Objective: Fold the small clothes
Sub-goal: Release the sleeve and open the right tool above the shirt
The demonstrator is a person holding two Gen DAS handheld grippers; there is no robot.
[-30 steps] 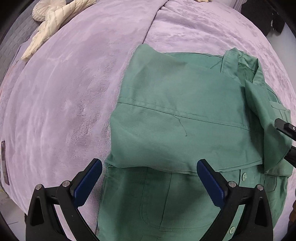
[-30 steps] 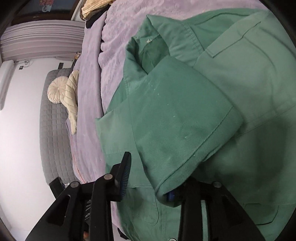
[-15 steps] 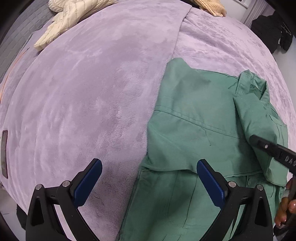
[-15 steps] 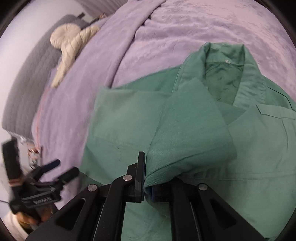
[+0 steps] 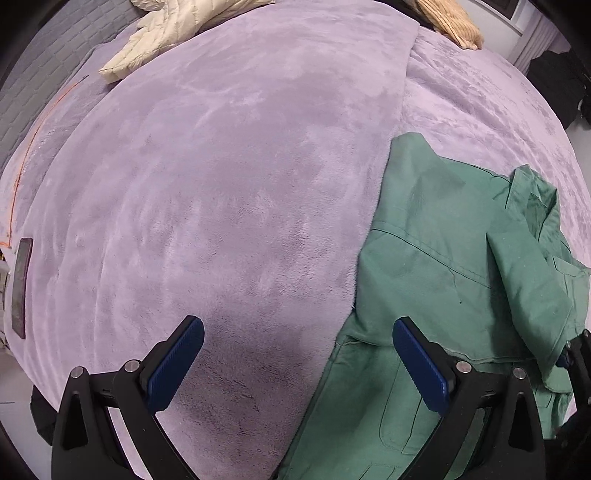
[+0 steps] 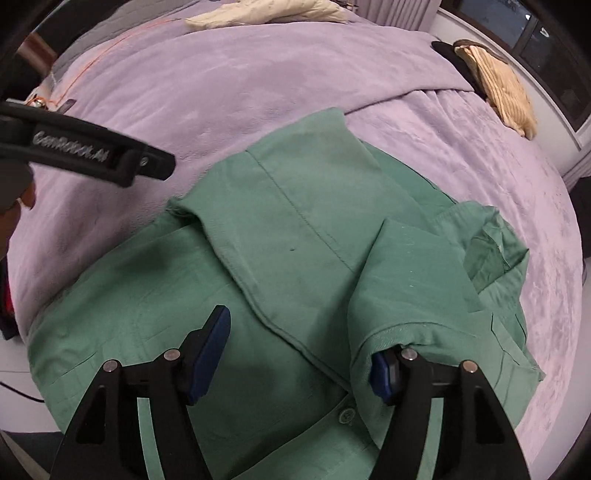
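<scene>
A green button shirt [image 6: 295,258] lies on the lilac blanket [image 6: 221,92], both short sleeves folded in over its front. It also shows in the left wrist view [image 5: 443,258] at the right. My right gripper [image 6: 301,350] is open just above the shirt; the right sleeve's cuff [image 6: 399,328] drapes over its right finger. My left gripper [image 5: 299,362] is open and empty, over the blanket at the shirt's left edge. Its body shows in the right wrist view [image 6: 92,151] at the left.
A cream padded jacket [image 5: 173,26] lies at the far end of the bed. A tan knit garment [image 6: 498,92] lies at the far right edge. A dark flat object [image 5: 20,288] lies at the blanket's left edge.
My right gripper has opened and let go of the sleeve, which now lies folded over the shirt. My left gripper has drawn away to the left, off the shirt.
</scene>
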